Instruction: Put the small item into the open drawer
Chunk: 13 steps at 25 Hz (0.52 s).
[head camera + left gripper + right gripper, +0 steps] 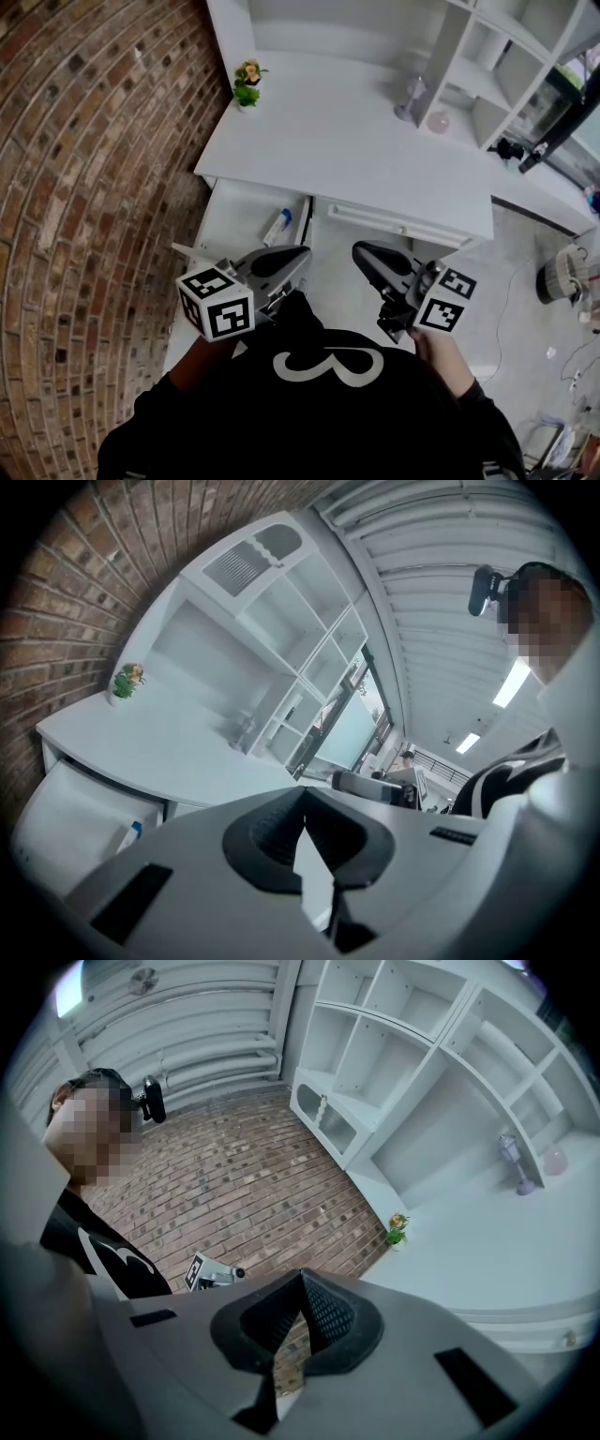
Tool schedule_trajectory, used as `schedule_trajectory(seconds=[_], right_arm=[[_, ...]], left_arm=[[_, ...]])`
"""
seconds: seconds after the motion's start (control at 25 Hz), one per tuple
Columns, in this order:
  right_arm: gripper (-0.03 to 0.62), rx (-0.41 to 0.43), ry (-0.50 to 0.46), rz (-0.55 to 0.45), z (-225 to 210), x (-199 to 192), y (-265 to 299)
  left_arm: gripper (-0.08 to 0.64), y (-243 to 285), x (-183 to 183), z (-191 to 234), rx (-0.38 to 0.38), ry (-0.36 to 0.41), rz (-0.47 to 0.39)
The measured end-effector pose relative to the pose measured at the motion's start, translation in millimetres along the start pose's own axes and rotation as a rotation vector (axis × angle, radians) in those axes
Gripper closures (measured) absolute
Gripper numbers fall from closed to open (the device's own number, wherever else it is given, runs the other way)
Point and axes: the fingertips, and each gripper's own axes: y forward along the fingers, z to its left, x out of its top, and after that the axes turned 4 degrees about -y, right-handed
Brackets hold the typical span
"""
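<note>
Fingers [267, 834] on left gripper [298, 255] and right gripper [362, 251] are together, empty — the small item [277, 226] already lies in the open drawer [234, 211]. Job looks done — just pull back.

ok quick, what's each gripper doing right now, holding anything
Left gripper: closed, holding nothing.
Right gripper: closed, holding nothing.

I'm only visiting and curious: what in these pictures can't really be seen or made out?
- Small item in the open drawer: too small in the head view to identify, just a white tube shape with a blue end.
- The open drawer's near end: head view, hidden behind the left gripper.
- Closed drawer: its front hides whatever is inside.
- Pale objects by the shelves: head view, too small and blurred to name.
</note>
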Motion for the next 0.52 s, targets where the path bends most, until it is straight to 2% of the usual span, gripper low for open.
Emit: schedule_trajectory(seconds=[0.52], right_arm=[[0.583, -0.053, 0.023, 0.003, -32, -2, 8]], left_arm=[[0.557, 22, 4, 25, -0.028, -0.023, 0.03]])
